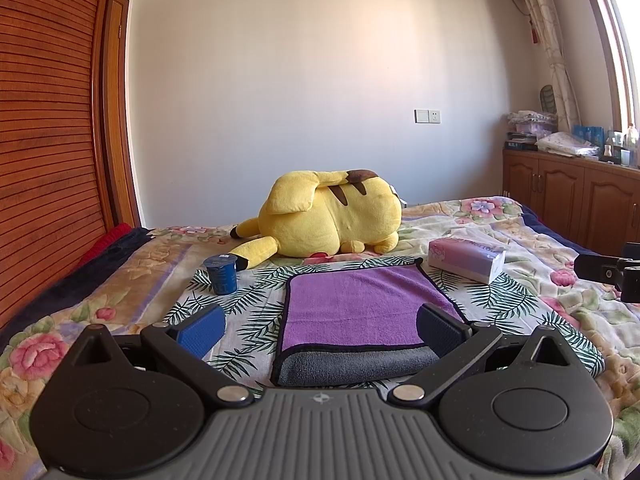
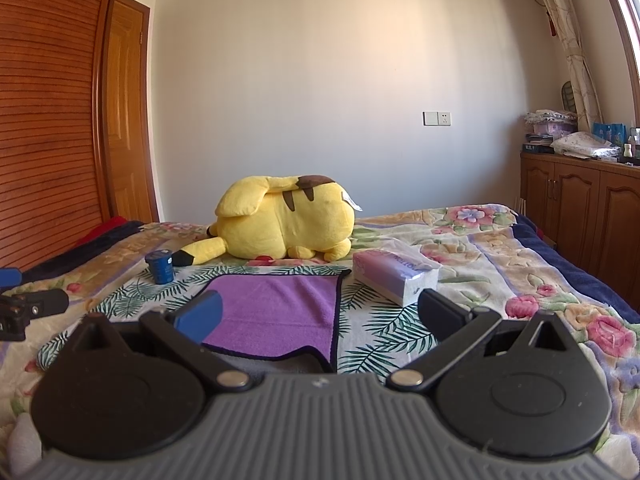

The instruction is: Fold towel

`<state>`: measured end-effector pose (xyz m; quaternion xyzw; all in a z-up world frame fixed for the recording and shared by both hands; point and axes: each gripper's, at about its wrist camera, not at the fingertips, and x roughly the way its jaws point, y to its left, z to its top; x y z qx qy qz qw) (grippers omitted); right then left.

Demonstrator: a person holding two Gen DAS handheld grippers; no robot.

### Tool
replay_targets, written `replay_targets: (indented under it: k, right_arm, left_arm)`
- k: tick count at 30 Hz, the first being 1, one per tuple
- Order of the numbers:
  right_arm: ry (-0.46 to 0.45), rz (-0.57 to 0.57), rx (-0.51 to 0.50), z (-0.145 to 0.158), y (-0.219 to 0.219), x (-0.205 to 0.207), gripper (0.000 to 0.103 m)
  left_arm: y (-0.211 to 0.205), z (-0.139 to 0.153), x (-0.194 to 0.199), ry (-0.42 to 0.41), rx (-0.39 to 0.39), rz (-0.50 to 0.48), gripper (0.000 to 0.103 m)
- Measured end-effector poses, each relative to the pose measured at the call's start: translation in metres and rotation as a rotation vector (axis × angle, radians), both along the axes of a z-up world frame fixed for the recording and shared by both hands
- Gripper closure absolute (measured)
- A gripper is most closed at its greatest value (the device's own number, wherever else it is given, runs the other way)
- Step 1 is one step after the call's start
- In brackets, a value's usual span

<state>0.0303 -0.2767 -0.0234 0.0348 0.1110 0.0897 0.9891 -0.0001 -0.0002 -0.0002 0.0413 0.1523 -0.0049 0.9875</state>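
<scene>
A purple towel (image 1: pixel 352 308) with a dark hem lies folded over on a leaf-print cloth (image 1: pixel 256 320) on the bed, its grey underside (image 1: pixel 352 366) showing along the near edge. My left gripper (image 1: pixel 320 330) hovers open just in front of that near edge, nothing between its fingers. In the right wrist view the same towel (image 2: pixel 280 312) lies ahead and slightly left. My right gripper (image 2: pixel 318 314) is open too, over the towel's right edge, holding nothing. The other gripper's tip shows at the right edge of the left wrist view.
A yellow plush toy (image 1: pixel 332 216) lies behind the towel. A blue cup (image 1: pixel 221 274) stands to its left and a tissue box (image 1: pixel 466 258) to its right. A wooden wardrobe (image 1: pixel 48 128) rises on the left; cabinets (image 1: pixel 568 200) line the right wall.
</scene>
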Motion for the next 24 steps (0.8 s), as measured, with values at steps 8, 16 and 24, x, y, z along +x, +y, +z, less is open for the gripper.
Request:
replay_targets:
  k: [8,16,24]
  right_arm:
    - [0.002,0.0,0.004,-0.0014,-0.0015,-0.0006,0.0]
    - [0.004,-0.001,0.006,-0.0019,-0.0009,-0.001,0.0]
    - [0.002,0.002,0.002,-0.0025,-0.0009,-0.0012,0.0]
  left_arm:
    - [0.0001,0.0,-0.0002,0.001,0.001,0.0,0.016]
    - [0.0003,-0.0001,-0.0002,0.002,0.001,0.0,0.016]
    - [0.0002,-0.0001,-0.0001,0.002,0.002,-0.001,0.016]
